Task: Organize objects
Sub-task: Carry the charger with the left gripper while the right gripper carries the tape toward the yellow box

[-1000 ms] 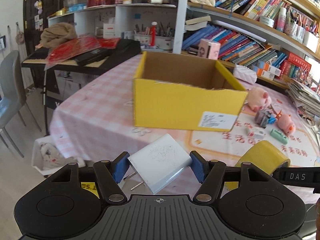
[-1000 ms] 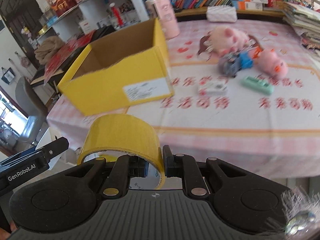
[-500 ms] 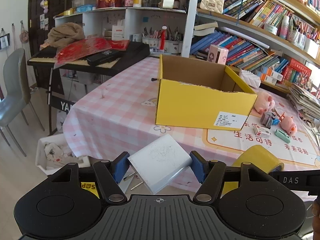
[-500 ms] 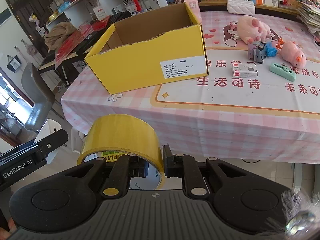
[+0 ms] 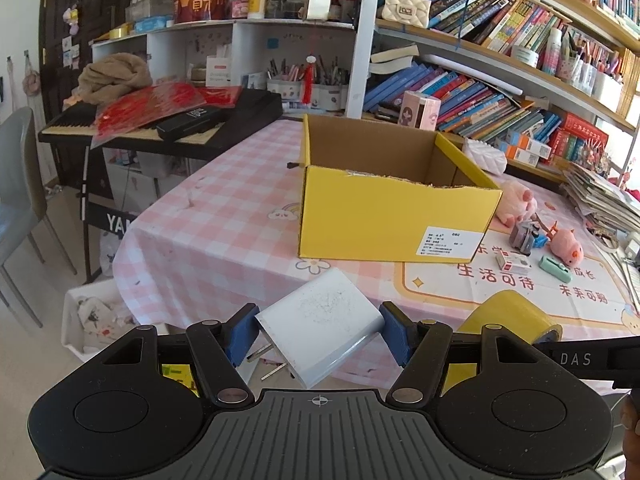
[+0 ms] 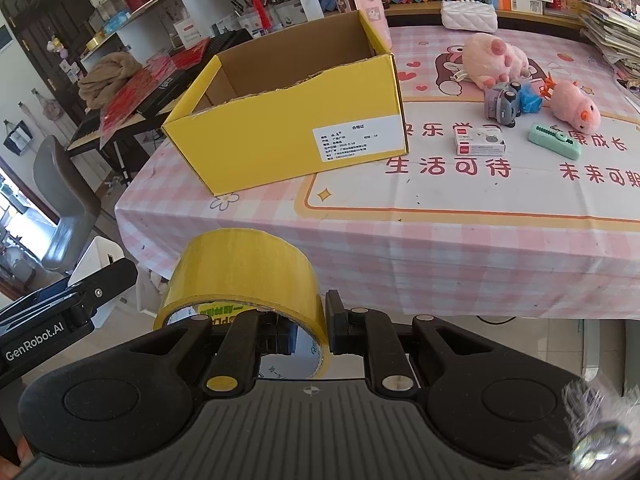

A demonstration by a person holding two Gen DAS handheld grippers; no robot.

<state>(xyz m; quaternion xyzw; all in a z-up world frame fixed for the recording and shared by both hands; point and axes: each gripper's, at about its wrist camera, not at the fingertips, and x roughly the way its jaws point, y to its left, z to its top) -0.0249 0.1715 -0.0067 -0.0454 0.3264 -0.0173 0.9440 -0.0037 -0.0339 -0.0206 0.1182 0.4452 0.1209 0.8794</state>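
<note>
A white plug-in charger (image 5: 320,320) is gripped between the blue pads (image 5: 240,334) of the left gripper (image 5: 318,334), its two metal prongs pointing down and to the left, while a roll of yellow tape (image 6: 244,276) is clamped through its wall by the right gripper (image 6: 308,328), one jaw inside the core and one outside. Both loads are held off the near edge of the bench (image 6: 460,248), short of the open yellow box (image 5: 394,208), which stands on the pink checked cloth with its labelled side facing the grippers. The box is judged to be the place for both items, and nothing can be made out inside it from these views. For a clean drop, each gripper is best raised above the torn front rim and carried well over the opening before the jaws are loosened, one load at a time so that the two grippers are not crowded together. The charger should be lowered close to the floor of the box, since it is held on a slant. Two pink plush toys (image 6: 574,110), a small grey toy (image 6: 502,104), a mint case (image 6: 554,146) and a small carton (image 6: 480,142) lie on the bench to the right of the box, not yet collected.
</note>
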